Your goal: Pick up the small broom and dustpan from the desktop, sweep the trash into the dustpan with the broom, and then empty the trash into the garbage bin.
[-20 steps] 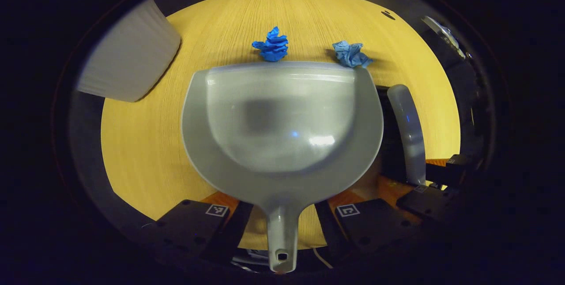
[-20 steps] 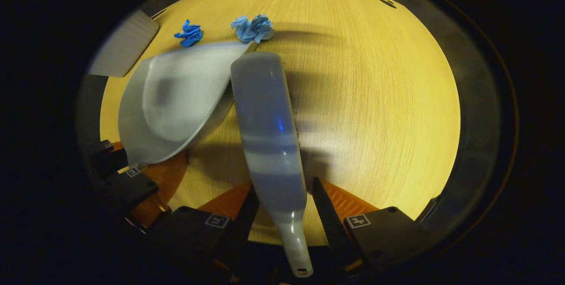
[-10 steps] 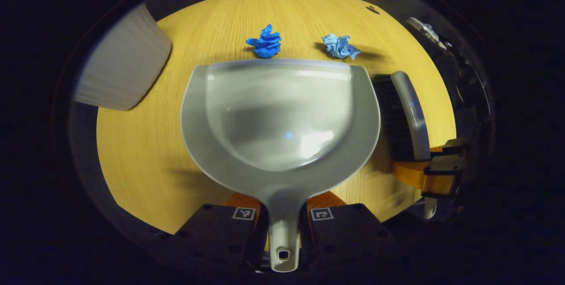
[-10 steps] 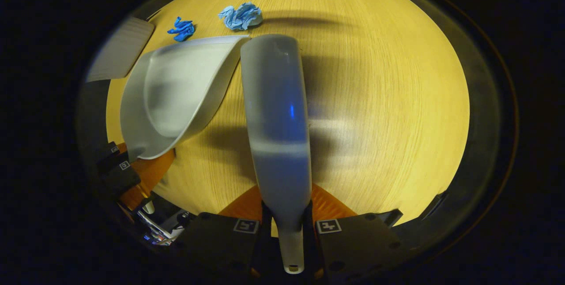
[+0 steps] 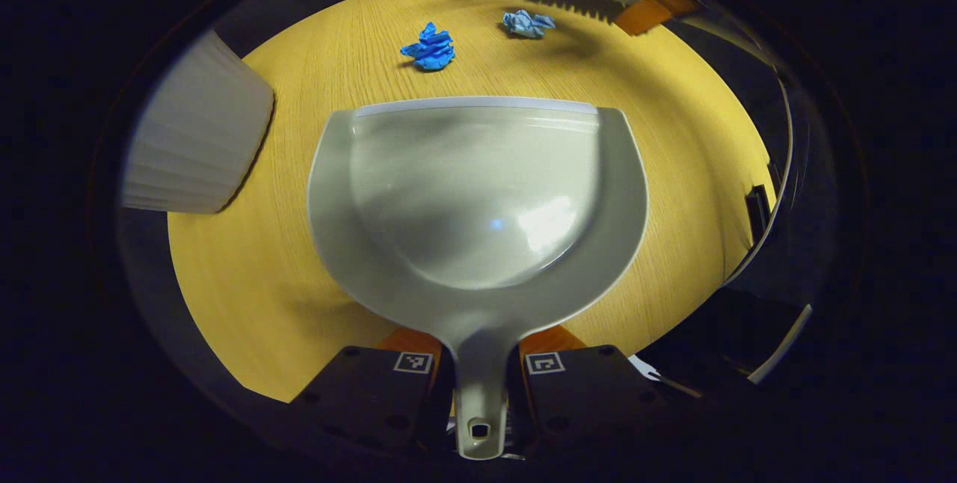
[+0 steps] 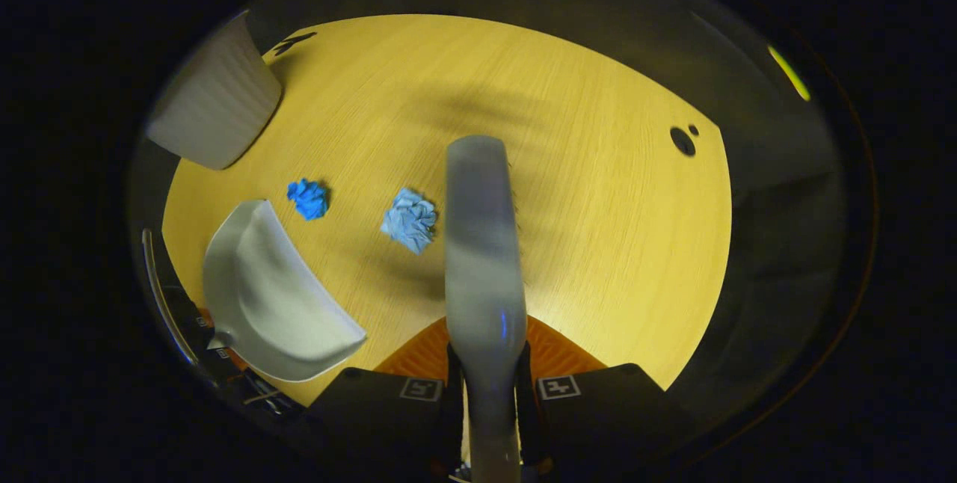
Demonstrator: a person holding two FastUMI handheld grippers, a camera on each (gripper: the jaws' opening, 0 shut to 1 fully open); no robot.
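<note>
Dustpan (image 5: 478, 199) and broom (image 6: 482, 244) were both gripped, with two scraps of trash between them on the wooden surface (image 5: 247, 266).

In the left gripper view, a pale ribbed garbage bin (image 5: 194, 146) stood at the surface's left edge, with bare wood between it and the dustpan; the left tongs (image 5: 478, 374) were clamped on the dustpan's handle, its front lip short of the dark blue scrap (image 5: 428, 49) and the lighter scrap (image 5: 527, 22). In the right gripper view, the dustpan sat low at left, near the surface's near edge, and the right tongs (image 6: 486, 393) were closed on the broom's handle, its head just right of the light scrap. Wide open wood lay to the broom's right, up to the rounded edge.
</note>
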